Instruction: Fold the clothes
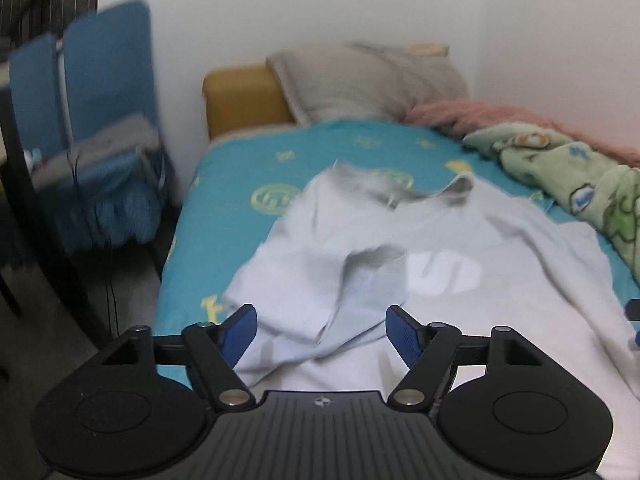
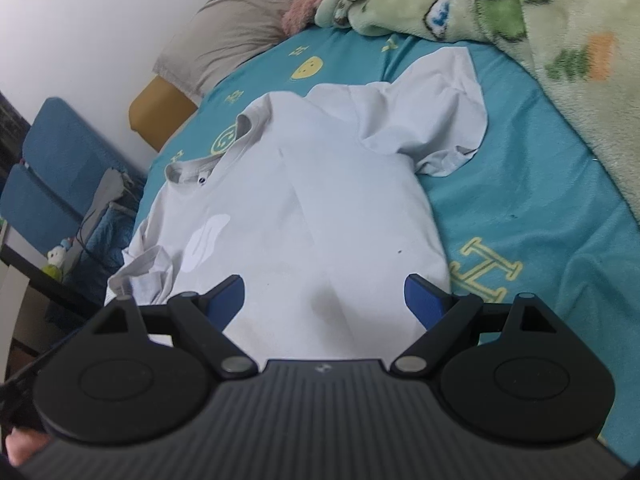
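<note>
1. My left gripper (image 1: 320,336) has its jaws spread with nothing between them. The white shirt (image 2: 320,184) lies on the bed (image 2: 540,220) just ahead of them. Its near sleeve (image 1: 320,280) is flopped loosely onto the chest, bunched rather than flat. If I fold on from here, that lump could get trapped inside and leave the fold crooked.

2. My right gripper (image 2: 324,300) also has its jaws spread and empty, over the shirt's lower half. The far sleeve (image 2: 436,128) ahead and to the right of these jaws is crumpled and part doubled over. Grabbing it by the wrong layer would likely drag the body cloth along.

3. The collar (image 2: 212,156) ahead and left of my right jaws sits close to the bed's edge, and so does the near sleeve. A pull toward that side could slide the shirt off the bed.

4. The green blanket (image 2: 560,40) lies well to the right of my right jaws, apart from the shirt. A wide sweep with that sleeve could snag it.

5. The sheet under the shirt is soft, so if I pinch too deep I could catch the sheet as well as the shirt.
</note>
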Action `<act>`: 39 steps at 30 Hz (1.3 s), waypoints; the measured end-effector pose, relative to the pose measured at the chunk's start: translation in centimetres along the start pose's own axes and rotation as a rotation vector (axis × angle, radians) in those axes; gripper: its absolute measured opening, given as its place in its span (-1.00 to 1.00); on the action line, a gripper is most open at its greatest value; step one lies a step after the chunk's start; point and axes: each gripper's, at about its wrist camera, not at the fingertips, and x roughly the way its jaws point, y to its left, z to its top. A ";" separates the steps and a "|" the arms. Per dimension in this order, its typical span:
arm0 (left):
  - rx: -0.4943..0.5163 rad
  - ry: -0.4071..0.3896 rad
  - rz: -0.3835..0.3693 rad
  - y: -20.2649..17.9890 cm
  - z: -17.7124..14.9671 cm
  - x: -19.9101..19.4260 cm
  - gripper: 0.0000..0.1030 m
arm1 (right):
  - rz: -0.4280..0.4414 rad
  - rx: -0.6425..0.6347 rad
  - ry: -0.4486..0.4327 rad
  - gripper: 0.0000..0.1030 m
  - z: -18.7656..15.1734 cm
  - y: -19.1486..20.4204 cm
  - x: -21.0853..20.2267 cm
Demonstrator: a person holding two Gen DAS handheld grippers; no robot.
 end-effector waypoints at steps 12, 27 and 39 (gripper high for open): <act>-0.055 0.035 -0.007 2.1 1.7 7.8 -0.84 | -0.032 -0.016 0.018 0.71 -0.3 0.0 1.0; -0.767 0.047 0.337 25.3 1.5 6.4 -0.74 | -0.048 -0.032 0.016 0.71 -0.5 0.2 1.3; -0.970 0.213 -0.027 23.5 -2.8 10.6 0.34 | -0.057 -0.040 0.026 0.71 -0.6 0.4 1.7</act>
